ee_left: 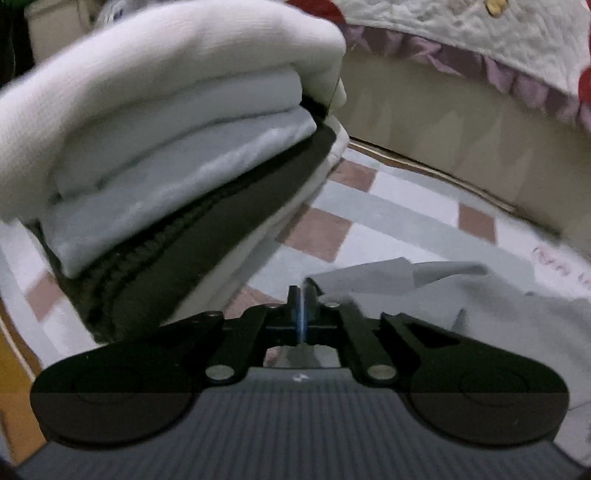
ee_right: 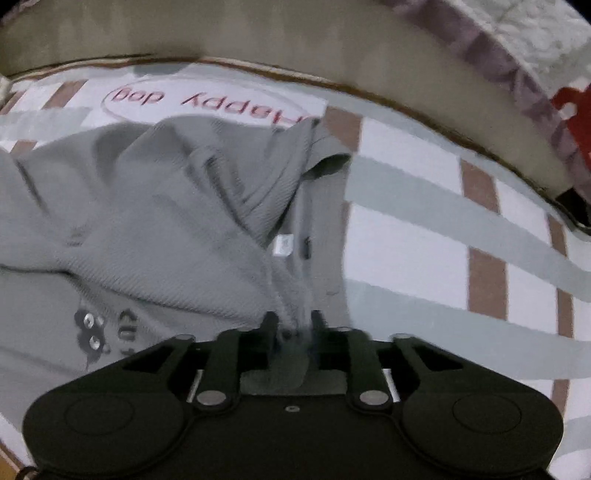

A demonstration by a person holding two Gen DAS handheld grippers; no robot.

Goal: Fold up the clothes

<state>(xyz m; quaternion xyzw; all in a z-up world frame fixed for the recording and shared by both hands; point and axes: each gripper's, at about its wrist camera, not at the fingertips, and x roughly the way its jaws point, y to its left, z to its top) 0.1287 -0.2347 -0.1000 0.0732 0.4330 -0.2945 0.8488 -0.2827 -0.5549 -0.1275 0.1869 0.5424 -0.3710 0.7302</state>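
Observation:
A grey ribbed garment (ee_right: 177,206) with a small cartoon print lies crumpled on the checked mat (ee_right: 413,243). My right gripper (ee_right: 295,325) is shut on a bunched edge of it, near a white label. In the left wrist view the same grey garment (ee_left: 461,302) spreads to the right, and my left gripper (ee_left: 303,295) is shut with its fingertips on the cloth's near corner. A stack of folded clothes (ee_left: 166,147), white, pale blue, black and cream, stands just left of and beyond the left gripper.
The mat (ee_left: 388,206) has grey stripes, brown squares and a red "Happy dog" print (ee_right: 207,99). A beige padded base (ee_left: 443,122) under a frilled quilt (ee_left: 480,33) borders the mat's far side. A wooden floor strip (ee_left: 14,369) shows at left.

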